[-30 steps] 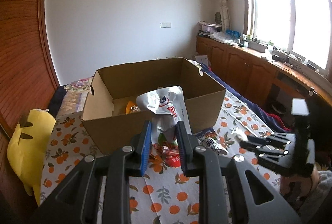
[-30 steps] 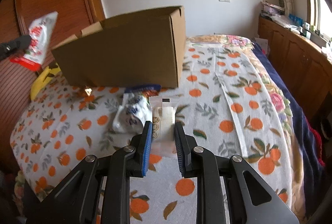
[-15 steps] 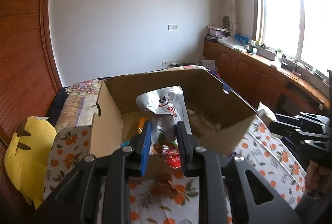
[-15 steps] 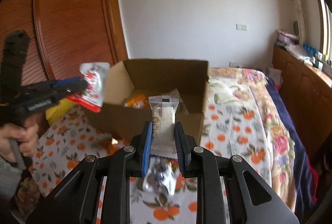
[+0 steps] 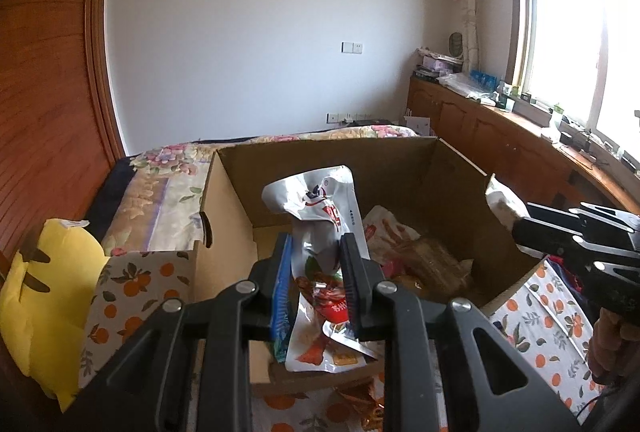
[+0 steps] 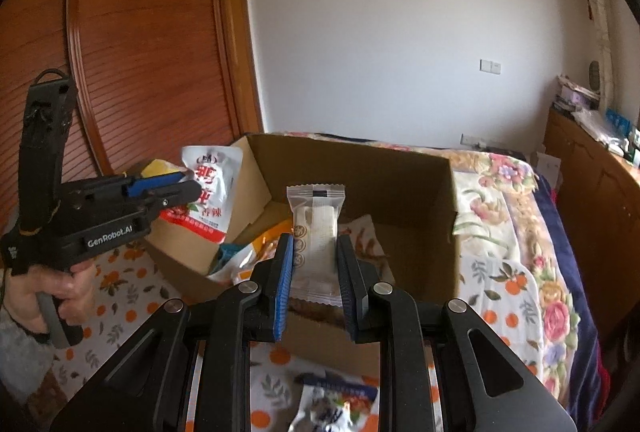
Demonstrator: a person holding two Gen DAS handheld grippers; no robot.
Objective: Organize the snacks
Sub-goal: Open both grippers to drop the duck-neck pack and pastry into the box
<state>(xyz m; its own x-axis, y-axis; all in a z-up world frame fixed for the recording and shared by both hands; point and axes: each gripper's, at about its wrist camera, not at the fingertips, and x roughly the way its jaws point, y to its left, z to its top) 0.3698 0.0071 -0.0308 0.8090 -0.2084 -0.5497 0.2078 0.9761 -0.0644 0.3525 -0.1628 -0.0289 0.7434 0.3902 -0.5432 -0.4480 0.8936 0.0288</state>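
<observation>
My left hand-held gripper is clamped on a silver-and-red snack pouch, held over the near edge of the cardboard box on the bed; my right hand-held gripper is clamped on a clear-wrapped white snack bar above the same box. If I let go too soon, either packet could catch the rim and slide onto the bedspread. The box floor under the packets inside is mostly hidden, and a blue-and-white packet below my right gripper is blurred.
</observation>
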